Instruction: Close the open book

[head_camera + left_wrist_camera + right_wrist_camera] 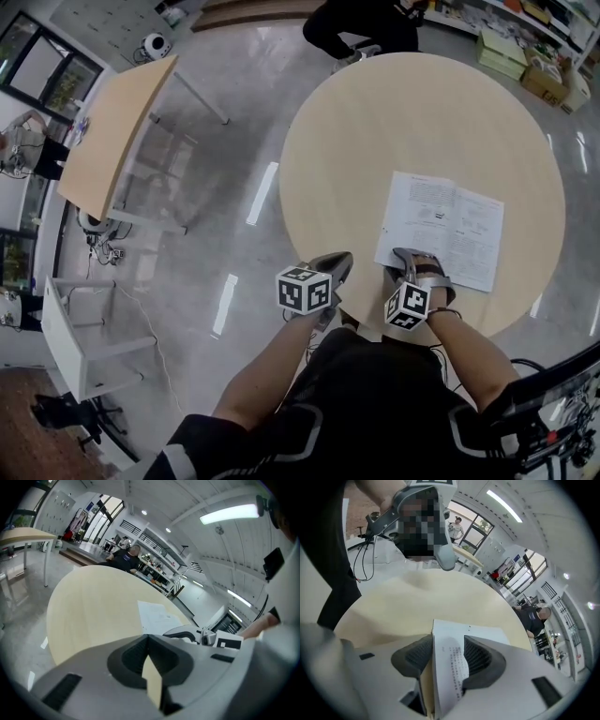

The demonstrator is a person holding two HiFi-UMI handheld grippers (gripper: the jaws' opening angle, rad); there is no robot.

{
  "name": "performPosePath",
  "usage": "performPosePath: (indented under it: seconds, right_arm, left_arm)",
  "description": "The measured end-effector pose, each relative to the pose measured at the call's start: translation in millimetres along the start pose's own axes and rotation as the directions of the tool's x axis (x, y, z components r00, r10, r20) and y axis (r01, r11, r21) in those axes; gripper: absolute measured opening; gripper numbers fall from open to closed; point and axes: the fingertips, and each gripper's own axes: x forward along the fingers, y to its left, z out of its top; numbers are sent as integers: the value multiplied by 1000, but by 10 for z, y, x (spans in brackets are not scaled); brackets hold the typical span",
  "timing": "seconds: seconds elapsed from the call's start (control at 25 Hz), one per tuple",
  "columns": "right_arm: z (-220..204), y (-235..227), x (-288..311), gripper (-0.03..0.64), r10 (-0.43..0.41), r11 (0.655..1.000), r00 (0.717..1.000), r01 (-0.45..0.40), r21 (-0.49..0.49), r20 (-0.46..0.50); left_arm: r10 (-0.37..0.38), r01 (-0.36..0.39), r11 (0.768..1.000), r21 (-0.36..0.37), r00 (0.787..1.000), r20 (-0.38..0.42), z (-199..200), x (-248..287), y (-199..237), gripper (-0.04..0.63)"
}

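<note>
One open book lies on one round counter. Two claws, the left claw and the right claw, are at that counter's near edge.

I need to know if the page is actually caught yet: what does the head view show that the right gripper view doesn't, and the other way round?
Only the head view: the whole open white paper book spread flat, both pages visible, with the right claw at its near left corner. Only the right gripper view: a printed page lifted edge-on between that claw's open jaws. Both: the book, the round pale wooden table and the left claw.
</note>
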Motion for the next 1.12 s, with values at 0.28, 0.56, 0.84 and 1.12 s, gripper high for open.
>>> performPosePath:
  seconds: [0.28, 0.56, 0.84, 1.12]
  right_arm:
    - [51, 14, 39, 188, 0, 998, 1000, 0, -66, -4]
    - [173, -58, -6, 40, -68, 997, 998, 68, -35, 20]
    - [252, -269, -226, 9, -161, 979, 984, 149, 139, 78]
    - [149, -601, -721, 8, -293, 881, 944, 204, 427, 154]
  left_arm:
    - [-7, 7, 1000, -3, 1000, -1, 24, -7, 53, -12]
    - [-33, 33, 999, 18, 999, -4, 50, -16, 27, -12]
    - [-47, 47, 998, 40, 999, -5, 125, 3, 32, -12]
    - [-74, 72, 995, 70, 997, 17, 494, 119, -22, -12]
